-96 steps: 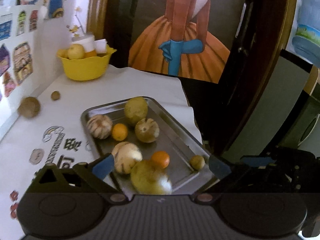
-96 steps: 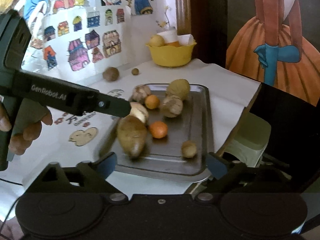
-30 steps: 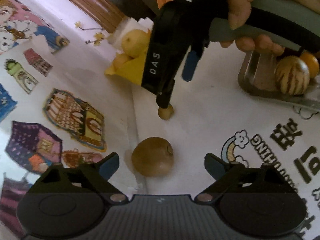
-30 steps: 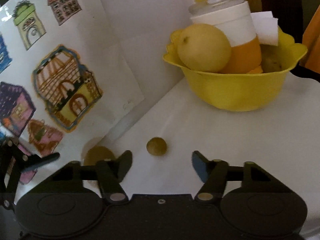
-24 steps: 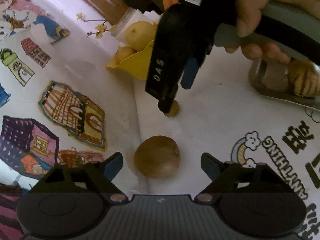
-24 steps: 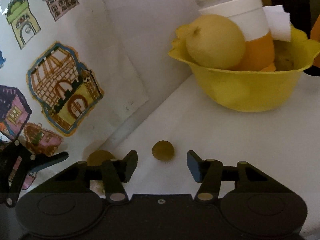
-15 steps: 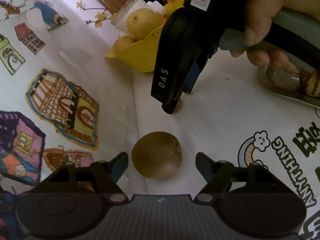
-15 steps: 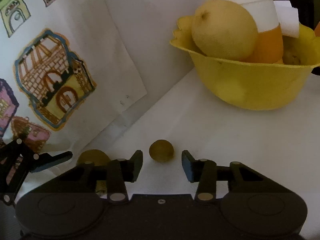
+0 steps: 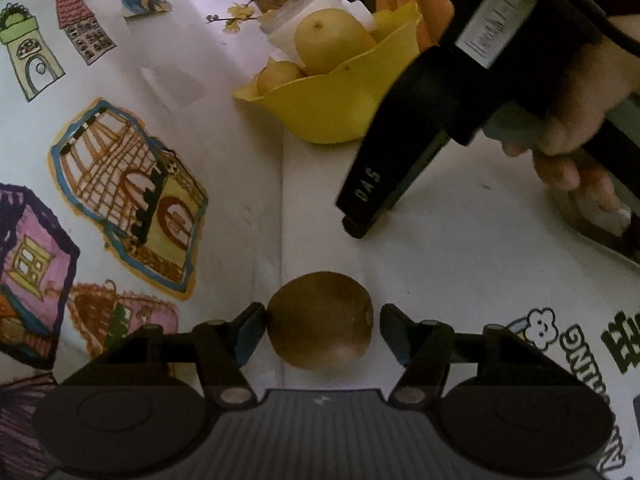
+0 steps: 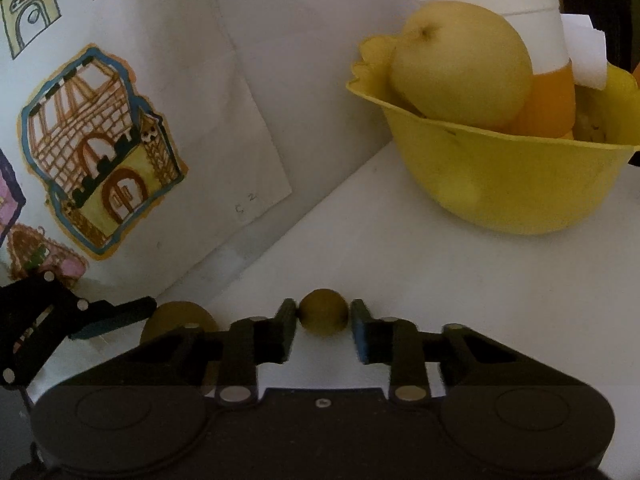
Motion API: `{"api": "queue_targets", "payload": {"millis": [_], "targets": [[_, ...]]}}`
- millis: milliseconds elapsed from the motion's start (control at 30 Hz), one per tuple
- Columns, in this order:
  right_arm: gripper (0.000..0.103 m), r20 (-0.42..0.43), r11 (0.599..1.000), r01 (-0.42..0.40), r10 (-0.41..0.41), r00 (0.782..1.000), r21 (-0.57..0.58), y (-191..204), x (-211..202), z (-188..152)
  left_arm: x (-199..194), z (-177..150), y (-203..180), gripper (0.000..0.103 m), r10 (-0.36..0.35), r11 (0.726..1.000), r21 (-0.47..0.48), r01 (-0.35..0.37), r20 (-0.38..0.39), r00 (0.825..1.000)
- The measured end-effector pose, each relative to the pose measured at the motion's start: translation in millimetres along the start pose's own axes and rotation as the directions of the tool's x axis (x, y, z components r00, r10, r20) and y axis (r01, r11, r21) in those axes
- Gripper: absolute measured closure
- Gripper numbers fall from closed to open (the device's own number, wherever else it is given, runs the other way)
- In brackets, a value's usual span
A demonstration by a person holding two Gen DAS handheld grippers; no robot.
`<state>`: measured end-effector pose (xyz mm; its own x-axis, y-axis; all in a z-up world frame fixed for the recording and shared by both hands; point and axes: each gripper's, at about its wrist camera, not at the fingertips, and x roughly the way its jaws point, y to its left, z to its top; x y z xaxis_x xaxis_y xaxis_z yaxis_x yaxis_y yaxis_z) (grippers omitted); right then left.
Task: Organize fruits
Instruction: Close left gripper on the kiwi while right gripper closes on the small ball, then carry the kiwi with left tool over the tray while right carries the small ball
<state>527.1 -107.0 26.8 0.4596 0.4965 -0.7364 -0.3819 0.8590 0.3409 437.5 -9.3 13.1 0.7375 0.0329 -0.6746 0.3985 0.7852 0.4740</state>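
Brown kiwi [image 9: 320, 320] and small round fruit [image 10: 323, 312] lie on white table.

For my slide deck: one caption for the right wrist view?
Right gripper shut on a small round brown fruit on the white tabletop, near a yellow bowl holding a pear.

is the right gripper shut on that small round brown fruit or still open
Shut on it. In the right wrist view both fingertips of the right gripper press against the sides of the small round brown fruit, which sits on the white table.

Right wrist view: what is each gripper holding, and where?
Right gripper: small round brown fruit, by its sides. Left gripper: closing around brown kiwi, not yet gripped.
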Motion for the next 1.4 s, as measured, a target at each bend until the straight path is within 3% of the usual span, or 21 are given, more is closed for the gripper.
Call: {"api": "queue_targets", "payload": {"millis": [533,800,1100,1400], "targets": [[0.073,-0.002,1.000,0.002,-0.002,1.000,-0.011,0,-4,-6,-1,-4,-4,0.041,0.036,0.996,-0.087,-0.035,0.008,0.999],[0.073,-0.023,1.000,-0.002,0.002,1.000,-0.011,-2,-16,-11,-14,-9,2,0.041,-0.022,0.974,-0.225,0.022,0.002,1.000],[0.073,-0.030,0.999,-0.034,0.034,0.999,-0.013,-2,-35,-19,-33,-29,13,0.041,-0.115,0.903,-0.411,0.123,0.044,0.992],[0.073,-0.008,0.995,-0.093,0.093,0.996,-0.035,-5,-71,-47,-55,-56,6,0.041,-0.131,0.810,-0.558,0.181,0.129,0.983]]}}
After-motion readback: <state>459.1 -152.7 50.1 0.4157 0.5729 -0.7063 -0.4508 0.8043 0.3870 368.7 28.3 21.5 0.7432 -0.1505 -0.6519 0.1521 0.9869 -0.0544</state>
